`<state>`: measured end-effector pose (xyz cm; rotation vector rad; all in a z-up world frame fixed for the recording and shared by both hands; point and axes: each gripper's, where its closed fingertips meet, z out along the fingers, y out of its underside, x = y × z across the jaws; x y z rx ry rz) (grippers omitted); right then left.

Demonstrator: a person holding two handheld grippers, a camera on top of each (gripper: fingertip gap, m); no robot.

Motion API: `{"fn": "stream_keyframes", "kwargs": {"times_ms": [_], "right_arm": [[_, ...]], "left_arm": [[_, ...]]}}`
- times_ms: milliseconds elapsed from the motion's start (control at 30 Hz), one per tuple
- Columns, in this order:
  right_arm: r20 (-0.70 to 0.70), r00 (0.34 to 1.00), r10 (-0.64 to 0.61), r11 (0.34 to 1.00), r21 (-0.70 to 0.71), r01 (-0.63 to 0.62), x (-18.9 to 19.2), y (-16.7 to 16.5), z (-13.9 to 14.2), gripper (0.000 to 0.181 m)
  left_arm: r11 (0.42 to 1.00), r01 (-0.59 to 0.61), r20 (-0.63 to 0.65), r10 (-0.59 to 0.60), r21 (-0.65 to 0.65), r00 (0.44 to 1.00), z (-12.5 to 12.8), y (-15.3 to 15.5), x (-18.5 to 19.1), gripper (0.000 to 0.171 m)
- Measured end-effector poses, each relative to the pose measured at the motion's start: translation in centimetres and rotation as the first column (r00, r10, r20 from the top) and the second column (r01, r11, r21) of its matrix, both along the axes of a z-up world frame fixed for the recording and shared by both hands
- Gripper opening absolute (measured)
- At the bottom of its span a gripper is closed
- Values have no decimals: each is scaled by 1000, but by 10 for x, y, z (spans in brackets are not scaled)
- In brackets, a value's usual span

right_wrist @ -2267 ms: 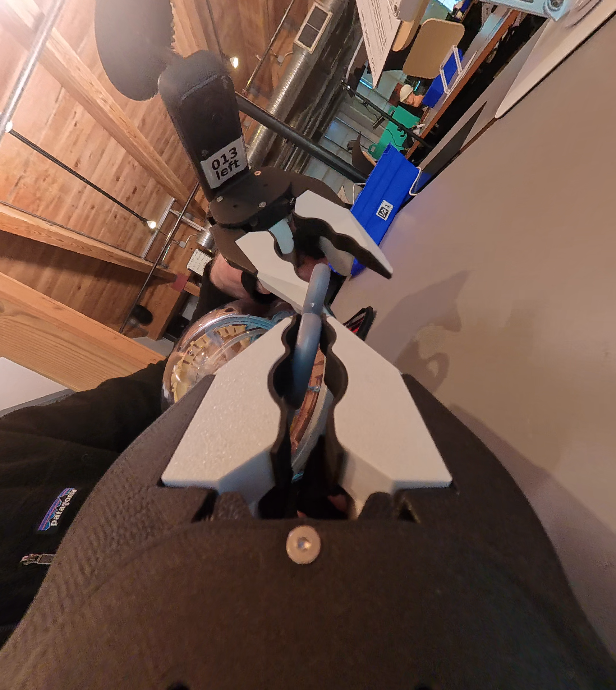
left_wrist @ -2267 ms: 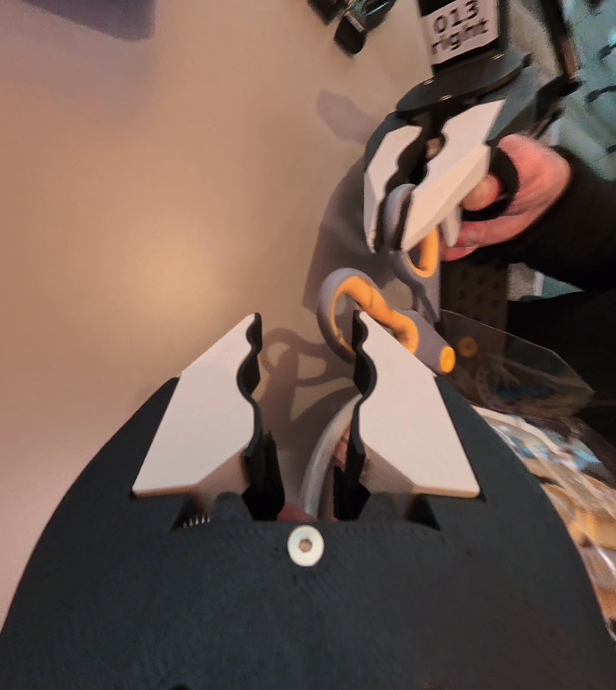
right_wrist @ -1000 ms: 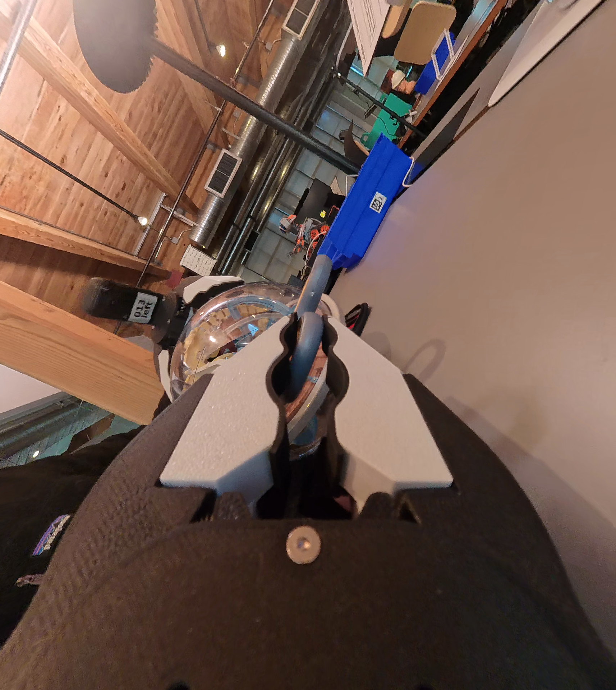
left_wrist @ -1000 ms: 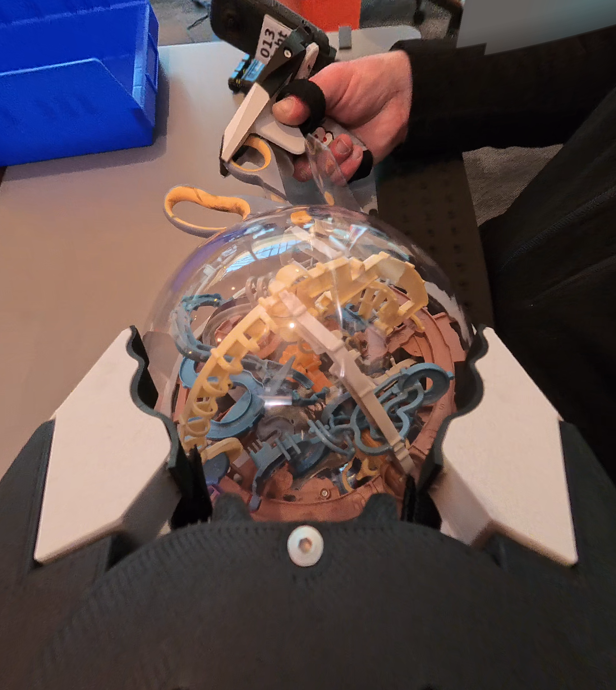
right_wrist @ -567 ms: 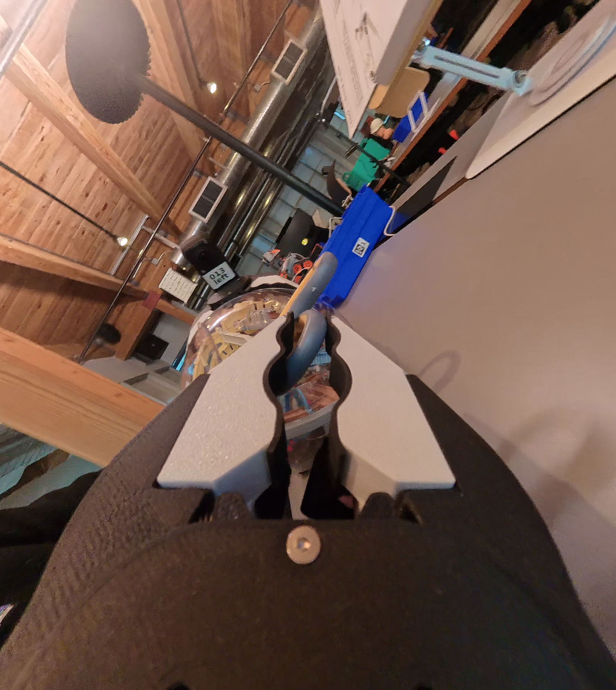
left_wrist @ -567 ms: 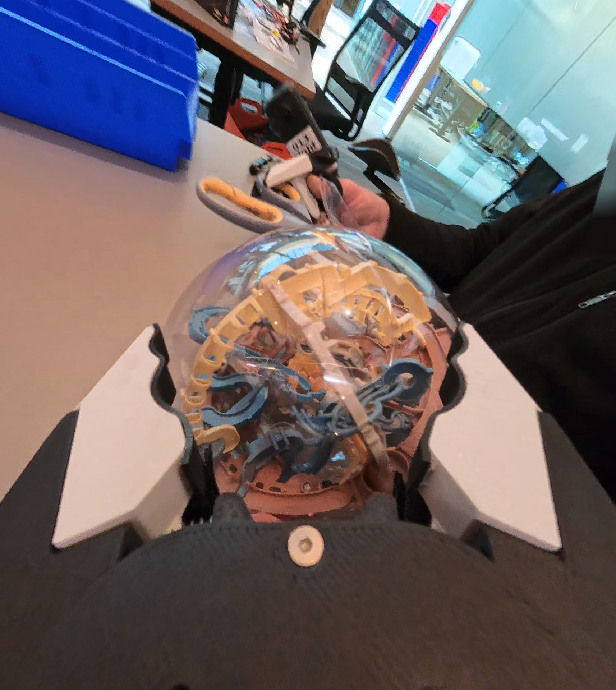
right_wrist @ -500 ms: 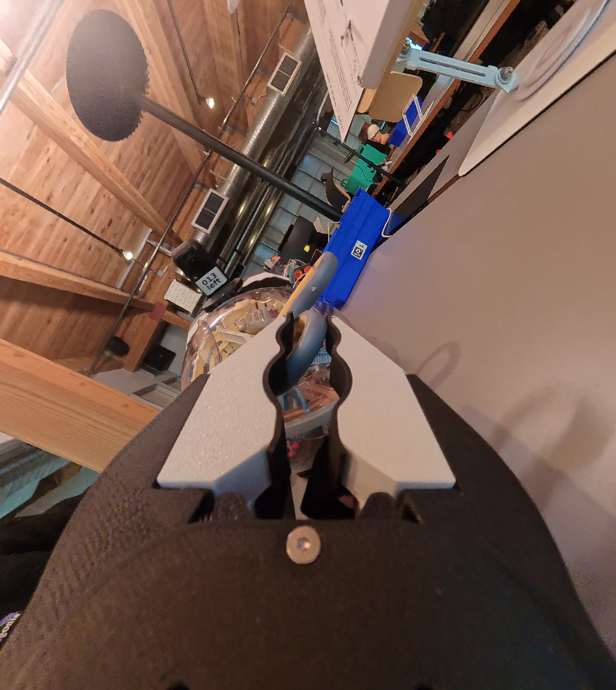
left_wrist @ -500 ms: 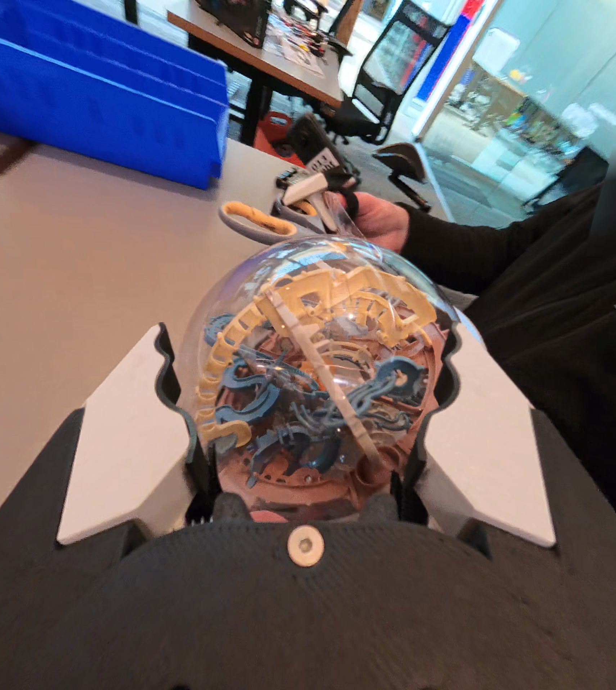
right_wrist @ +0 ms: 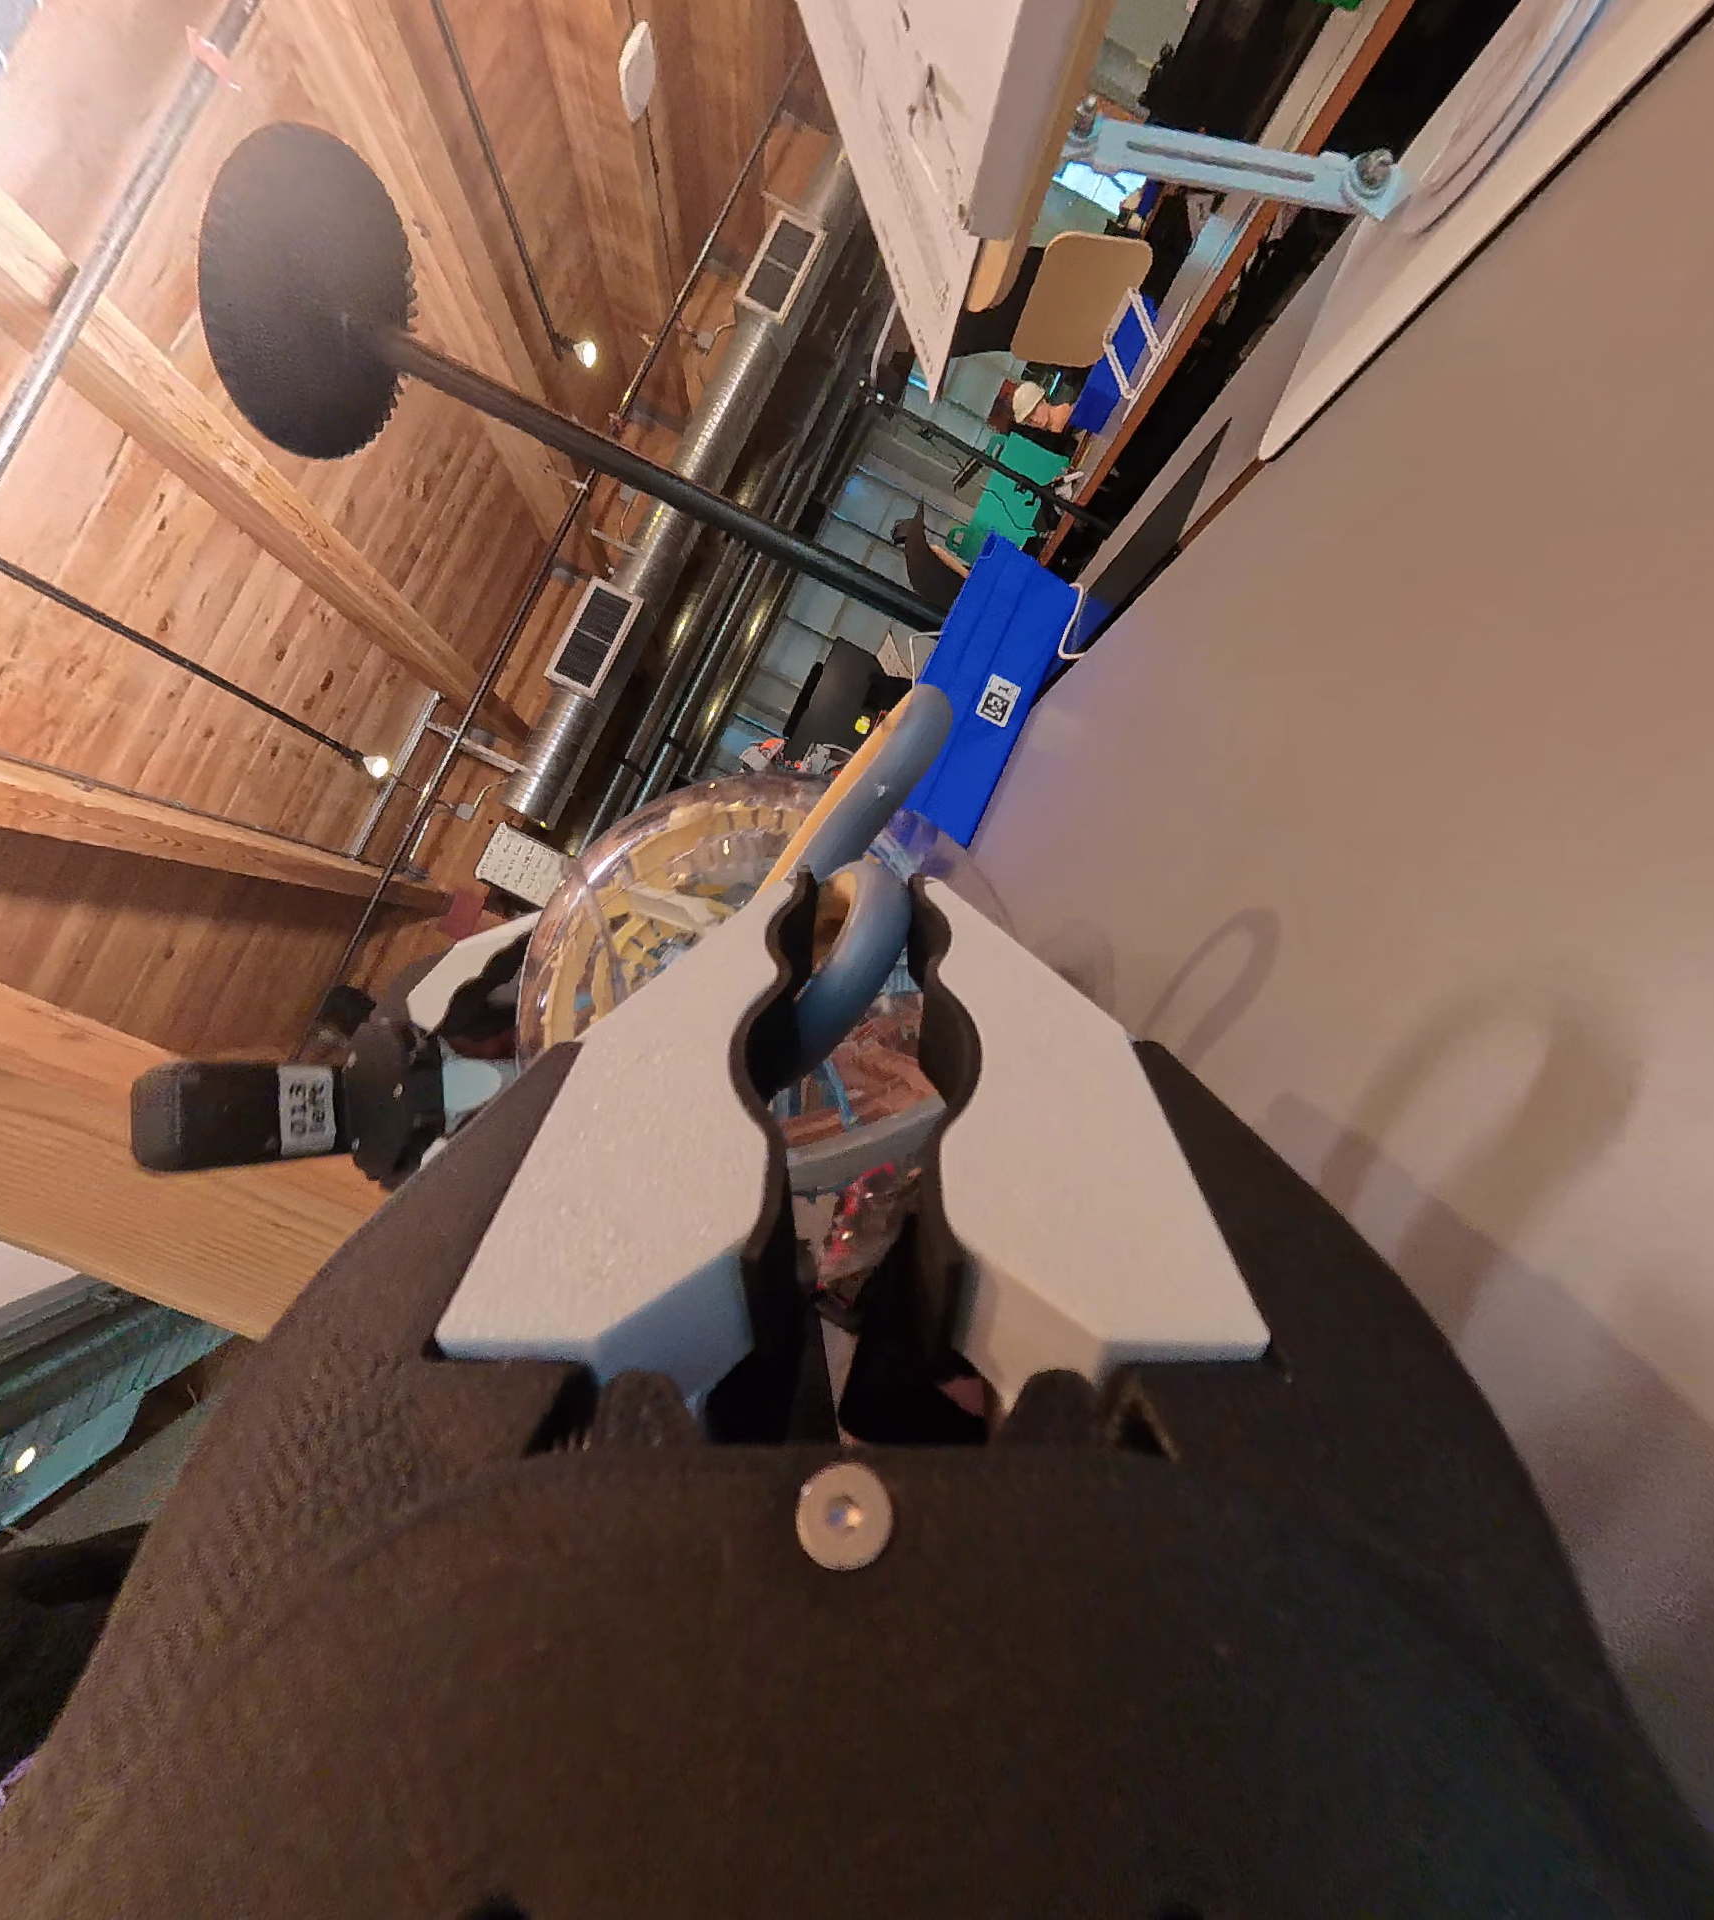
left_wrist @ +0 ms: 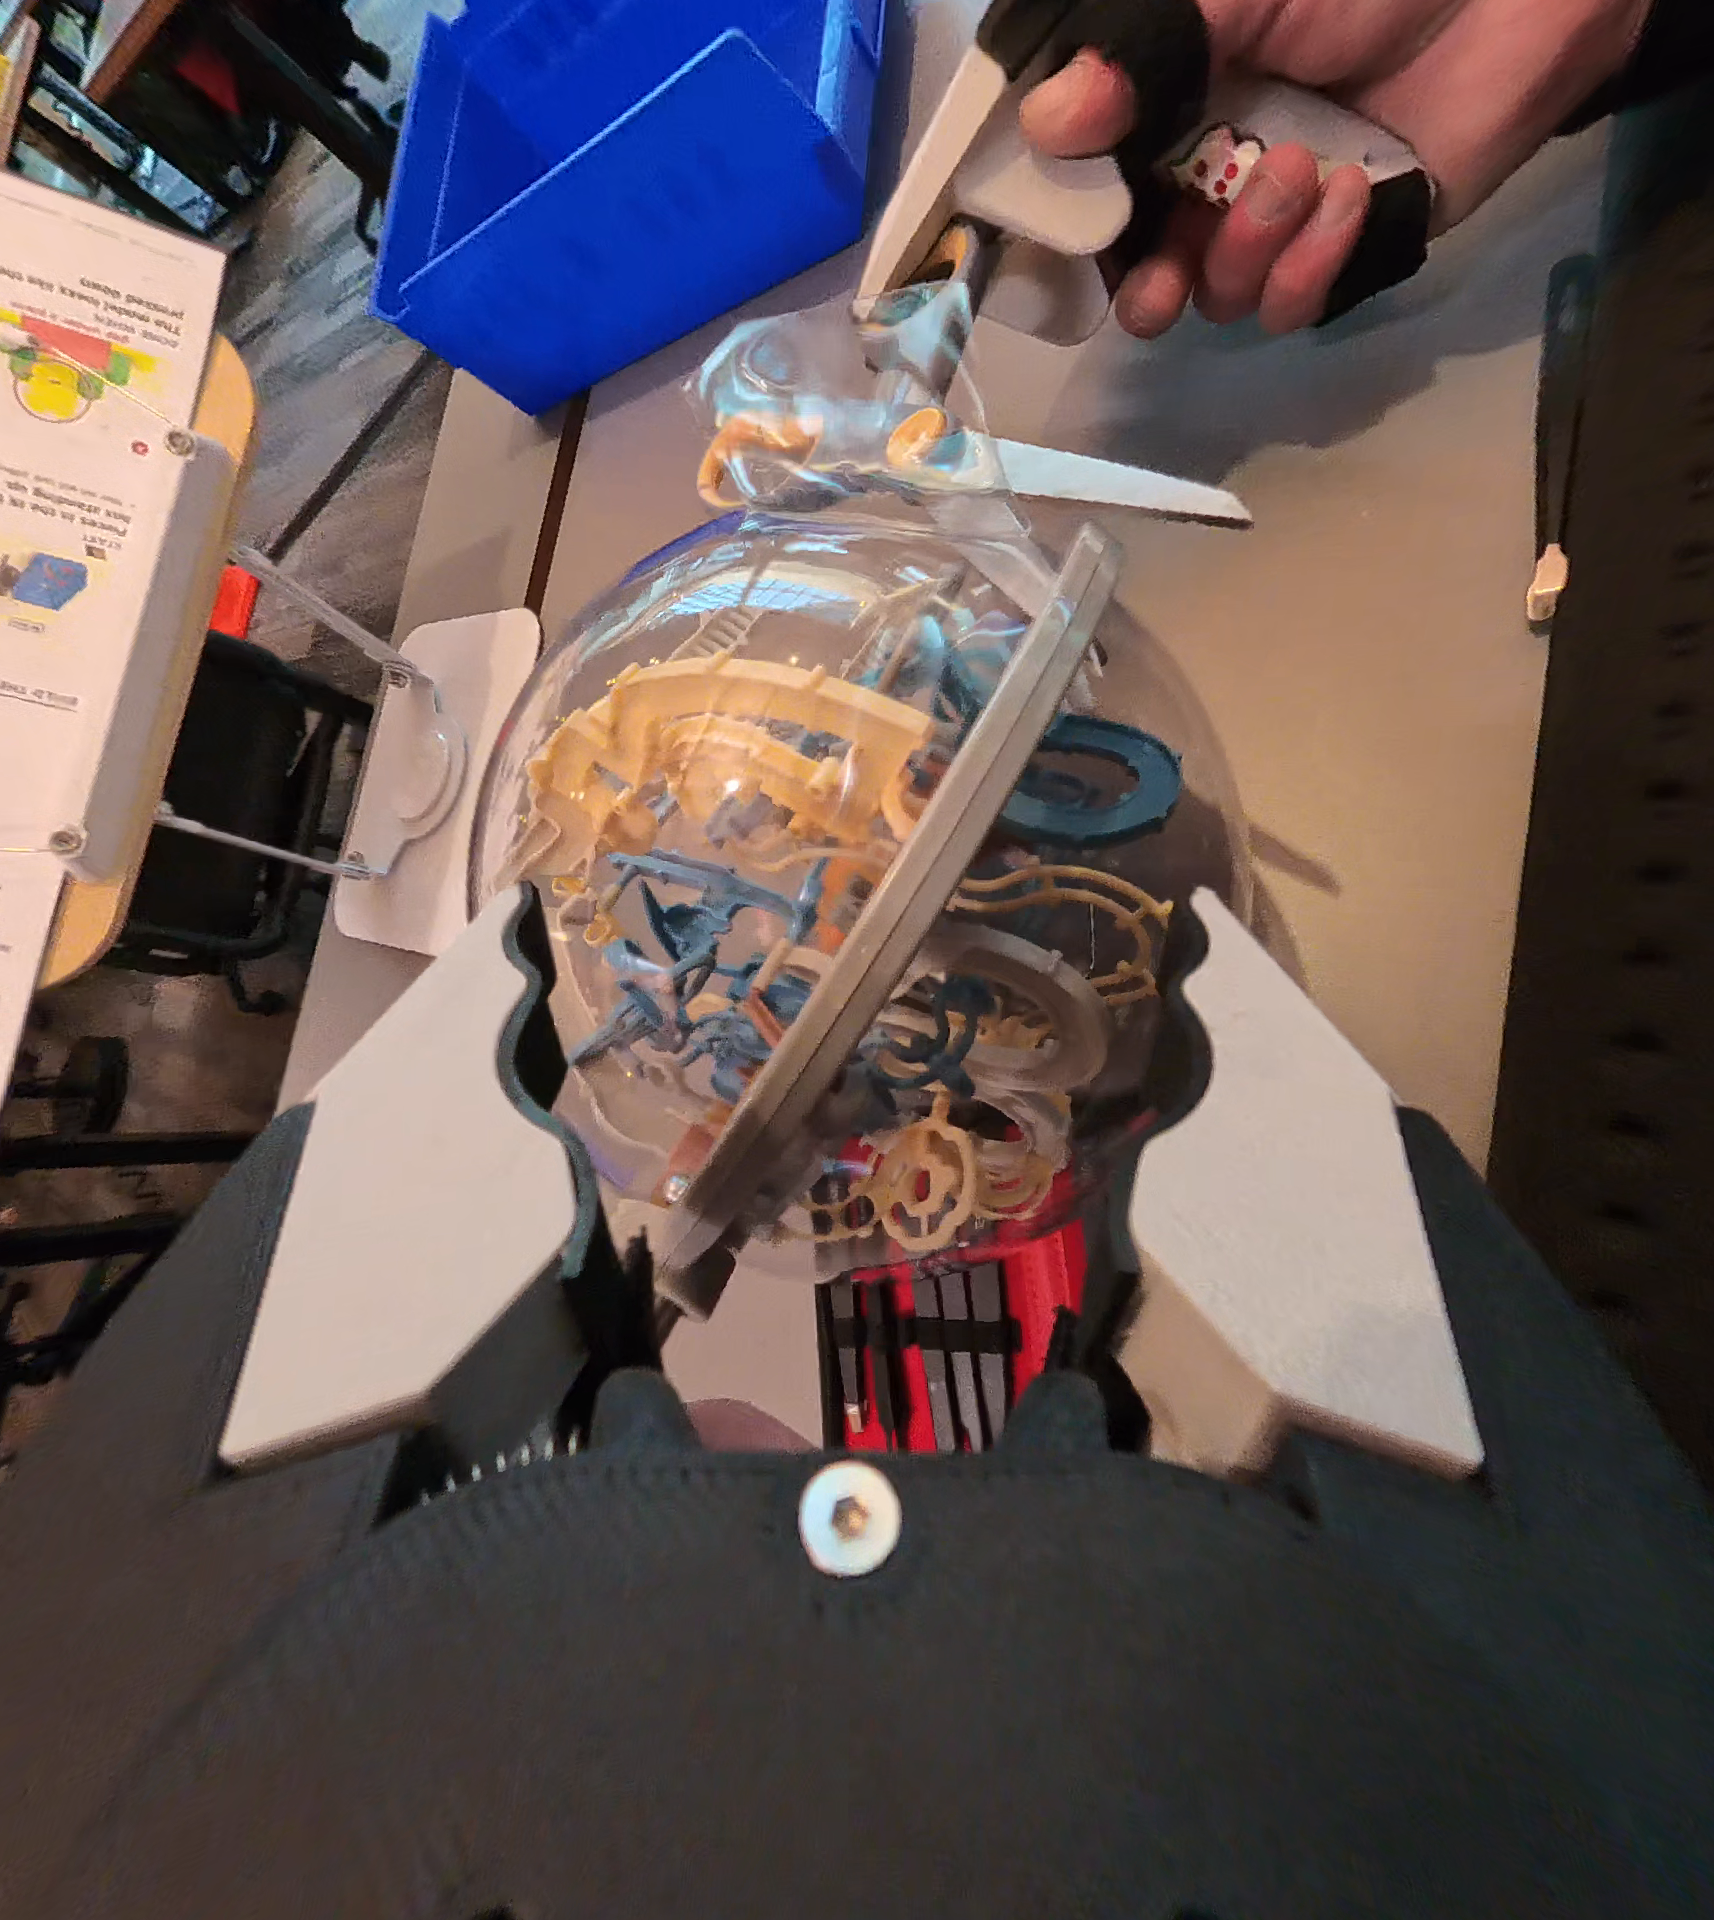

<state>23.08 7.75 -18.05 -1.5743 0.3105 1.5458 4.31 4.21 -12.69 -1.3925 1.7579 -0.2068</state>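
Jaws of the left gripper [left_wrist: 853,997] clasp the clear maze ball [left_wrist: 811,852].

printed sheet [left_wrist: 1,416] | handle label [right_wrist: 307,1117] | bin sticker [right_wrist: 996,701], perhaps a code

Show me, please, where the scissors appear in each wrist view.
Left wrist view: the scissors lie top centre, above the clear maze ball, blade pointing right.
Right wrist view: their grey handle loop sits centre, clamped between the near fingers.
Shared landmark: the blue bin.
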Motion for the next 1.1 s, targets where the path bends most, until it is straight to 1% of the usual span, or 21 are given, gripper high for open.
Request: {"fn": "stream_keyframes", "kwargs": {"times_ms": [67,133,200,300,367,400,433,467,500,533,567,633,667,733,767,800,933,1000,1033,1067,1100], "right_arm": [[30,999,22,1000,18,-22,-4,-5,4,15],[46,996,72,997,37,-73,-9,-11,8,16],[92,989,119,990,60,-125,-11,-15,10,18],[151,971,188,976,79,-201,-11,-19,12,27],[252,946,202,969,87,-230,-6,-22,10,37],[335,921,200,965,96,-245,-2,-23,8,43],[423,885,195,960,103,-261,4,-24,7,44],[518,836,183,953,115,-279,10,-25,6,49],[613,773,166,941,135,-310,15,-26,8,60],[693,702,166,917,154,-369,17,-30,11,61],[758,631,165,887,165,-432,16,-35,15,62],[861,501,93,826,215,-522,13,-37,30,70],[905,421,59,793,214,-570,10,-36,33,72],[977,206,49,744,102,-660,9,-32,22,71],[992,116,48,720,47,-693,9,-28,14,74],[997,52,49,689,4,-725,7,-26,6,76],[988,-151,39,575,-146,-805,-3,-23,-16,76],[970,-239,43,516,-226,-826,-5,-25,-29,73],[962,-266,56,491,-259,-832,-5,-25,-35,73],[961,-271,64,463,-269,-845,-8,-26,-39,71],[964,-258,64,434,-260,-863,-14,-28,-41,70]], "left_arm": [[999,47,31,-47,-18,998,0,3,-5,112],[996,83,62,-81,-44,995,1,7,-8,112],[992,106,70,-101,-62,992,2,11,-9,112],[986,146,63,-142,-76,988,3,13,-7,111],[978,193,53,-189,-76,981,3,13,-4,111],[974,212,53,-208,-84,977,3,14,-3,111],[969,228,58,-223,-94,973,4,15,0,111],[965,240,59,-235,-105,970,4,17,1,111],[961,249,59,-243,-117,968,5,19,3,111],[957,262,63,-255,-128,965,5,20,5,111],[951,279,67,-272,-136,960,6,21,7,111],[939,313,77,-304,-146,949,6,21,11,111],[934,326,78,-317,-149,945,7,21,13,111],[925,348,84,-339,-154,937,7,21,16,111],[921,358,91,-348,-156,933,7,21,18,111],[917,366,96,-355,-158,930,7,21,19,111],[903,399,106,-386,-160,916,7,20,20,111],[900,404,101,-392,-165,914,8,21,19,111],[898,407,103,-394,-168,913,8,22,18,111],[896,410,108,-397,-172,911,8,23,18,111],[892,416,117,-401,-176,909,8,24,17,111]]}}
